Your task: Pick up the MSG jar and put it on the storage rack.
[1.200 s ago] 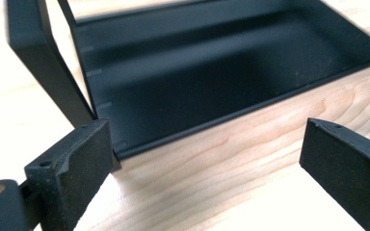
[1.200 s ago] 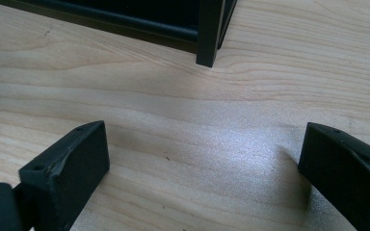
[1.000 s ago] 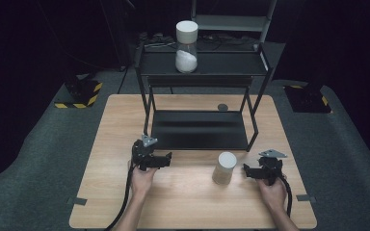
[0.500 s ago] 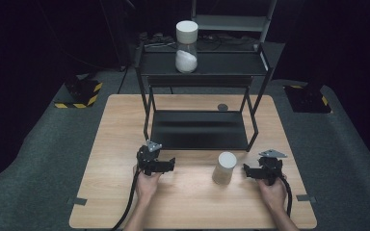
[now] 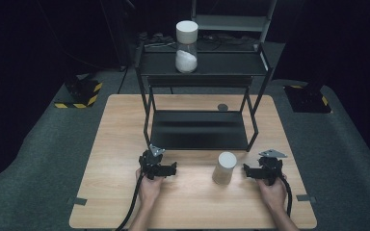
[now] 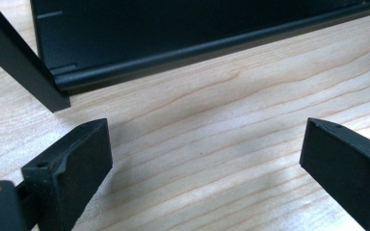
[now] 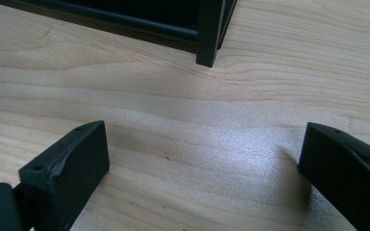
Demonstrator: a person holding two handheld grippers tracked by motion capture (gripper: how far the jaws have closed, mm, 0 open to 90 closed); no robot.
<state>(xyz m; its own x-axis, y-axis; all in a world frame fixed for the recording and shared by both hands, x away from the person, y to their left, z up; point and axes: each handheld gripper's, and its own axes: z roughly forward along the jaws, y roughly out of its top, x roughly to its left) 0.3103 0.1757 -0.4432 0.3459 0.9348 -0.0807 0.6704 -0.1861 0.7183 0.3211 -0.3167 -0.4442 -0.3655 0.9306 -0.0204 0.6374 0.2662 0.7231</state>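
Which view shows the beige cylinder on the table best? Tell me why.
The high view: the beige cylinder stands upright there, whole, between the left tool and right tool. The two gripper views give bare tabletop and the black shelf base.

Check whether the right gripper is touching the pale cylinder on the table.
Apart. The high view shows bare wood between the right gripper and the pale cylinder; the right gripper view shows its jaws wide open over bare table.
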